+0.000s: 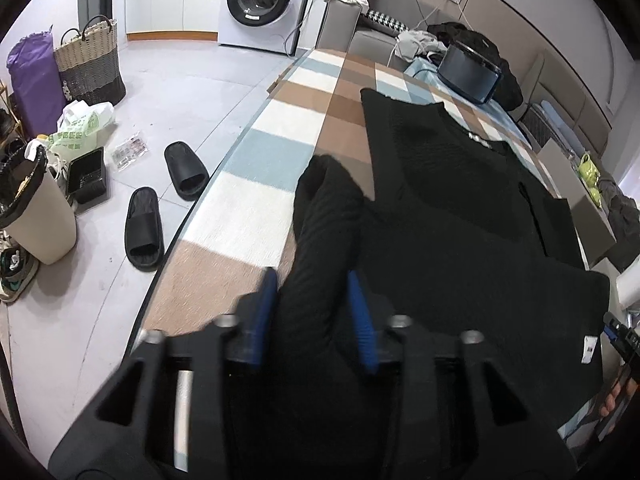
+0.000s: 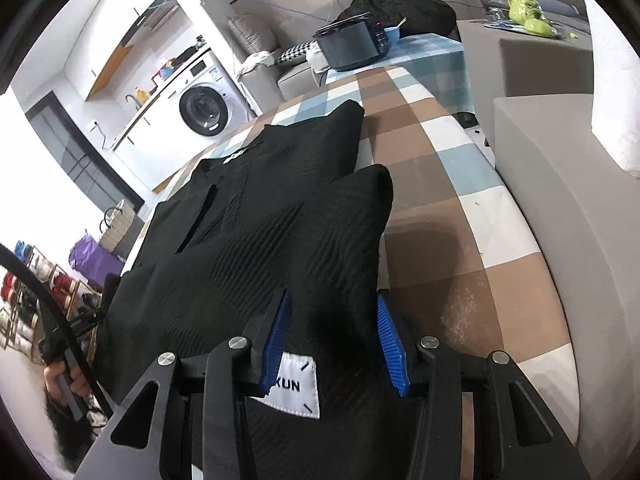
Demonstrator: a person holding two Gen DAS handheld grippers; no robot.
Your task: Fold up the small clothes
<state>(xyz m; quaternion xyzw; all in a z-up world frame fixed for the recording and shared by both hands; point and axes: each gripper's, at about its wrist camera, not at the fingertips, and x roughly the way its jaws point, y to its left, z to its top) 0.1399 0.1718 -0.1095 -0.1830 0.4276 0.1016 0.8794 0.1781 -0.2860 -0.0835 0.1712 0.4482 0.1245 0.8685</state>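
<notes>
Black garment [image 1: 460, 200] lies flat on checked tabletop [image 1: 260, 152], L gripper [image 1: 314, 300] and R gripper [image 2: 332, 332] each w/ fingers nipped on a hem corner, so lift both evenly, keep cloth taut, fold straight.

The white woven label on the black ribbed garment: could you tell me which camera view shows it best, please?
The right wrist view: the white woven label lies close between the tongs' blue pads, its dark lettering partly legible. The left wrist view shows only a small white tag at the black ribbed garment edge, too small to read.
</notes>
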